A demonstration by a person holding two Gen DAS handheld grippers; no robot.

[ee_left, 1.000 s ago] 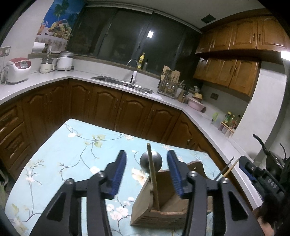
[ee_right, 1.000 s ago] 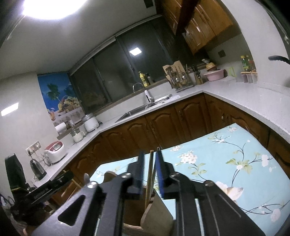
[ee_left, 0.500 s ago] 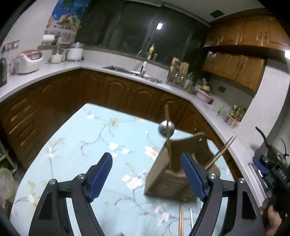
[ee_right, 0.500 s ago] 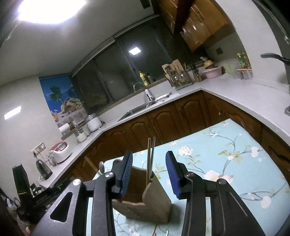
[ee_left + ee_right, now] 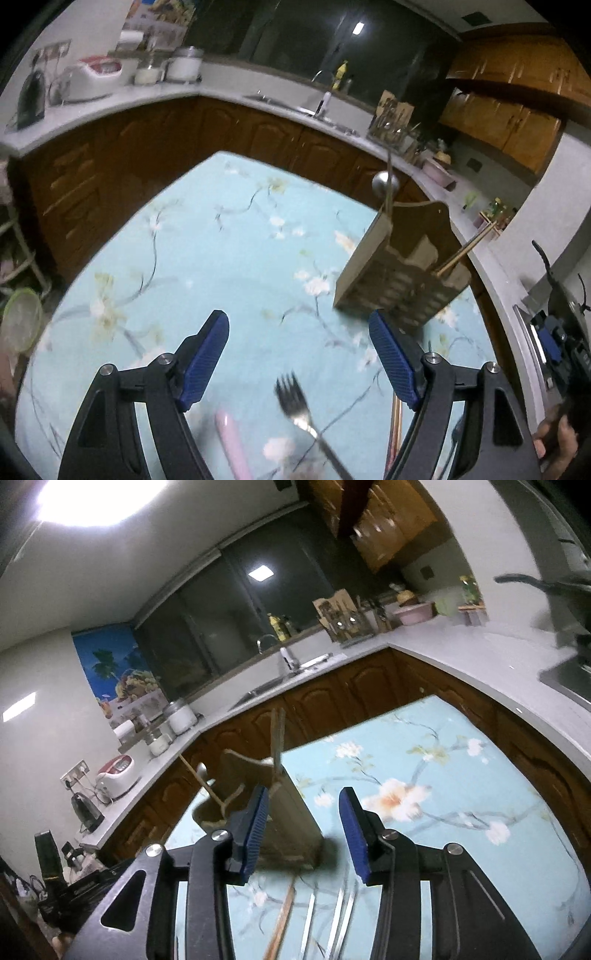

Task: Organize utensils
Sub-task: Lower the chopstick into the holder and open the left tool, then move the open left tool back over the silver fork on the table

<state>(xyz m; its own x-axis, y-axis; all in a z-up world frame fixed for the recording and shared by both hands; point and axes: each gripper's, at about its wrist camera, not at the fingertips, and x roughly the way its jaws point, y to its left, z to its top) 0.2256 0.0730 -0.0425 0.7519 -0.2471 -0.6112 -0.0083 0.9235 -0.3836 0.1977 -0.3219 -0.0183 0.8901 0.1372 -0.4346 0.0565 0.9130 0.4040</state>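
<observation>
A wooden utensil holder [image 5: 402, 266] stands on the floral blue tablecloth [image 5: 221, 258]; a metal ladle [image 5: 386, 182] and a pair of chopsticks [image 5: 469, 247] stick out of it. My left gripper [image 5: 299, 354] is open and empty, above a metal fork [image 5: 299, 410] and a pink handle [image 5: 232, 443] lying on the cloth. In the right wrist view the holder [image 5: 280, 812] sits just past my open, empty right gripper [image 5: 304, 830]. Loose chopsticks [image 5: 282, 919] and metal utensils [image 5: 340, 919] lie below it.
Brown cabinets and a white L-shaped counter [image 5: 229, 96] ring the table. A sink [image 5: 295, 107], a dish rack [image 5: 391, 122] and a rice cooker [image 5: 92, 77] sit on the counter. The other gripper shows at the right edge of the left wrist view [image 5: 557, 339].
Both grippers opened and drew back from the holder, leaving the ladle and chopsticks standing in it. Loose utensils on the cloth have come into view beneath both grippers.
</observation>
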